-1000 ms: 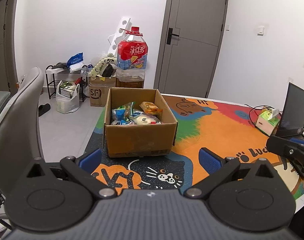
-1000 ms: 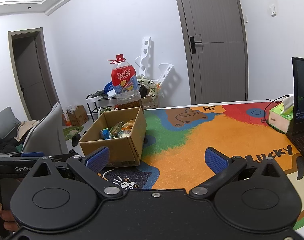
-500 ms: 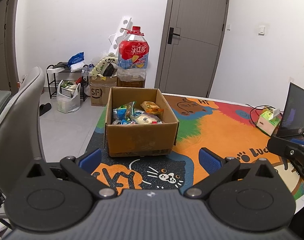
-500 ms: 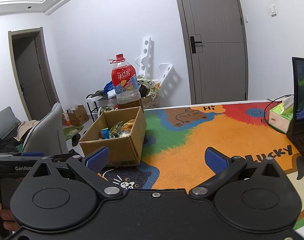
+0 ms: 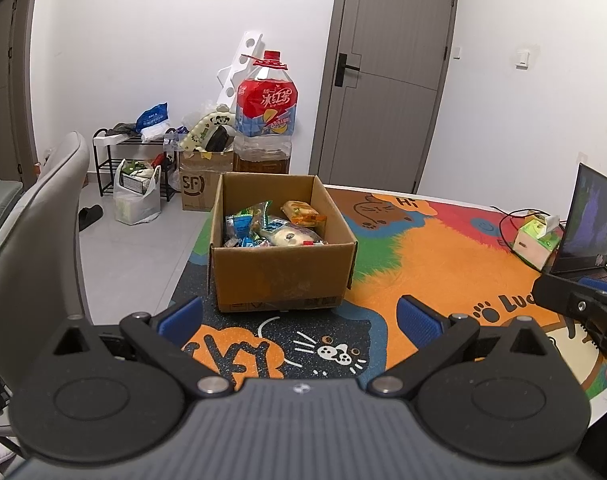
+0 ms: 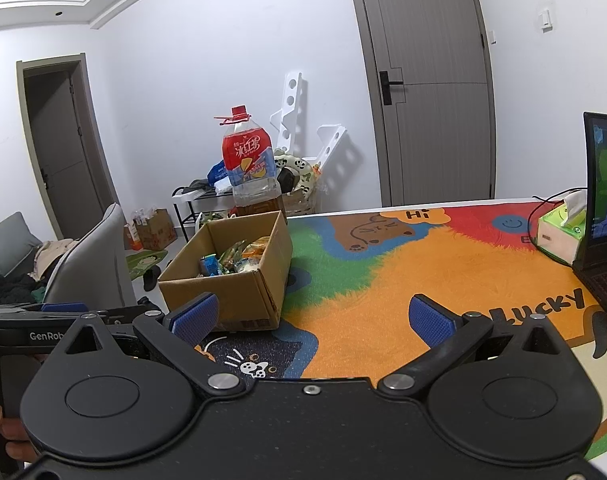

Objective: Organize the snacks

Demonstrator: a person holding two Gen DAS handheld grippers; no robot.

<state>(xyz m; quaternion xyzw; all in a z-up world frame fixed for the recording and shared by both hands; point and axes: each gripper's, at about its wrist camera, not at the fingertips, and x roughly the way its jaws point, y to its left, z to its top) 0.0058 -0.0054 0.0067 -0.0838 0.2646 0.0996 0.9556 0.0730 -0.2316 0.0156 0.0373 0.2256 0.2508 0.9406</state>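
Note:
An open cardboard box (image 5: 281, 276) (image 6: 239, 292) stands on the colourful cartoon mat (image 5: 435, 256) (image 6: 423, 264) at the table's left end. Several snack packets (image 5: 277, 226) (image 6: 235, 258) lie inside it. My left gripper (image 5: 299, 318) hovers just in front of the box, open, nothing between its blue pads. My right gripper (image 6: 311, 316) is also open and holds nothing; the box sits ahead of its left finger. Part of the right gripper shows at the right edge of the left wrist view, and the left gripper at the left edge of the right wrist view.
A large iced-tea bottle (image 5: 265, 120) (image 6: 249, 170) stands behind the box. A tissue box (image 5: 537, 238) (image 6: 561, 232) and an open laptop (image 5: 587, 224) (image 6: 605, 208) occupy the right end. A grey chair (image 5: 35, 248) (image 6: 91, 264) stands left of the table.
The left gripper has drifted slightly, so the box sits a touch further right in its view. The right gripper has not visibly moved. Both stay open.

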